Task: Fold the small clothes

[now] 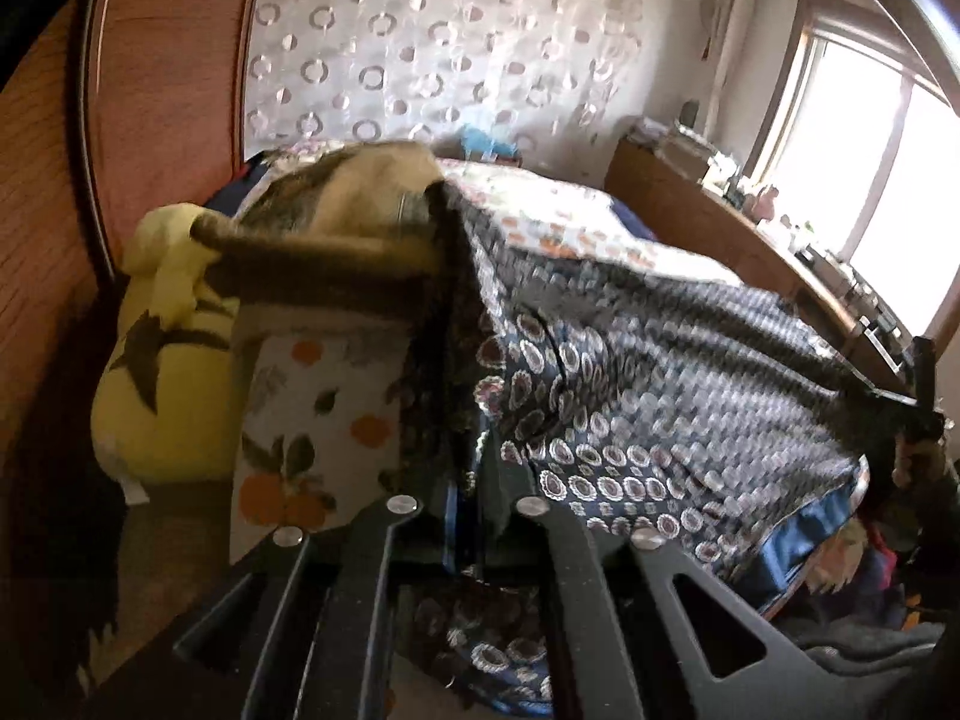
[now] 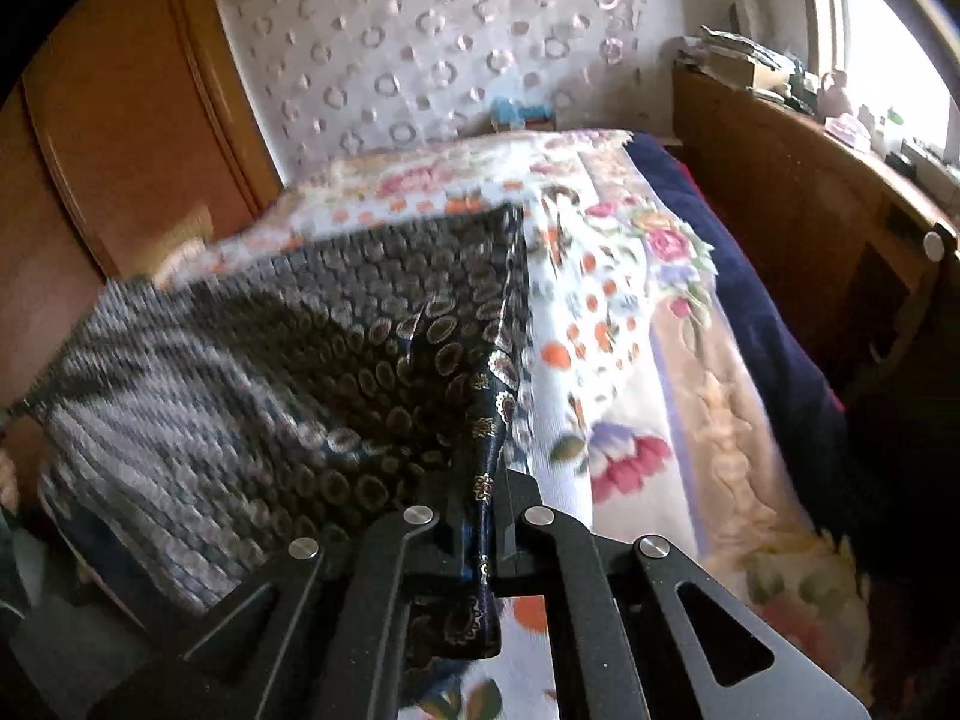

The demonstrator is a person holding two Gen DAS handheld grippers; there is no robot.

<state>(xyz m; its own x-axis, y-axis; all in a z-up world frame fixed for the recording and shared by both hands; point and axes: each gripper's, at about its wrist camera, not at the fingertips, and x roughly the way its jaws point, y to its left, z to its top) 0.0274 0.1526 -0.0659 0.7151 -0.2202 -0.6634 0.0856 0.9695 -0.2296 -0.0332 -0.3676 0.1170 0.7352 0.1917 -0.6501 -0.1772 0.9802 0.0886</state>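
A small dark blue garment with a white and gold medallion print hangs stretched in the air between my two grippers, above the bed. My left gripper is shut on one edge of it, with cloth bunched between the jaws. My right gripper is shut on the opposite edge, which runs up as a taut fold. In the right wrist view the garment spreads to the left, blurred by motion. The right gripper also shows in the left wrist view at the far right.
The bed with a floral cover lies below and ahead. A yellow pillow and a brown and tan cushion lie at its left. A wooden wardrobe stands left, a cluttered wooden cabinet under the window right.
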